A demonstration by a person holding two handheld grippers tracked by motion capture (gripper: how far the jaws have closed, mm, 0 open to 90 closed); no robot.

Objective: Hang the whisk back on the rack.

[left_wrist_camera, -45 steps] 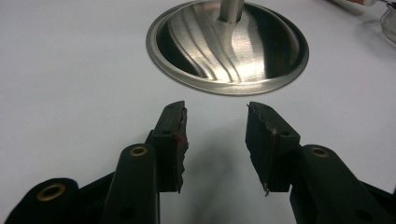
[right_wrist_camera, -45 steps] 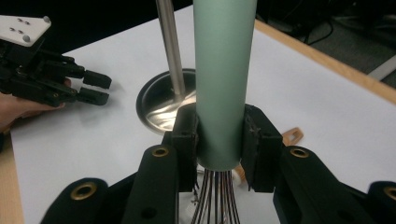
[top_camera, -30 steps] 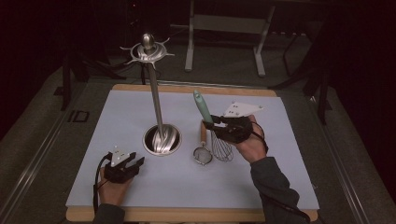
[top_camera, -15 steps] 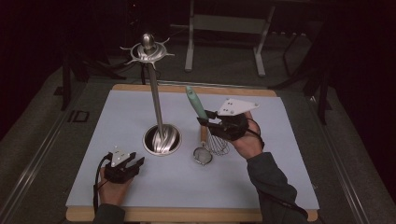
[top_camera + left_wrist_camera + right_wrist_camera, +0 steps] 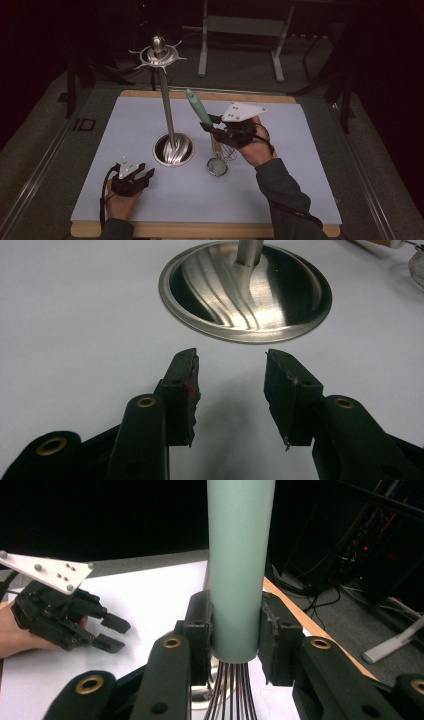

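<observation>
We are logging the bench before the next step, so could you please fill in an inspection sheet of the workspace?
Surface: pale mat on a wooden table.
Job's things: whisk with a green handle, lifted and tilted; steel stand upright, hooks at its top.
Clutter: small strainer lying beside the whisk's wires.
Grippers: right gripper shut on the whisk handle; left gripper open, resting on the mat near the stand's base.
Cables: black cable looping from the left gripper; another along the right sleeve.
Surroundings: dark room, metal frame legs behind the table.
</observation>
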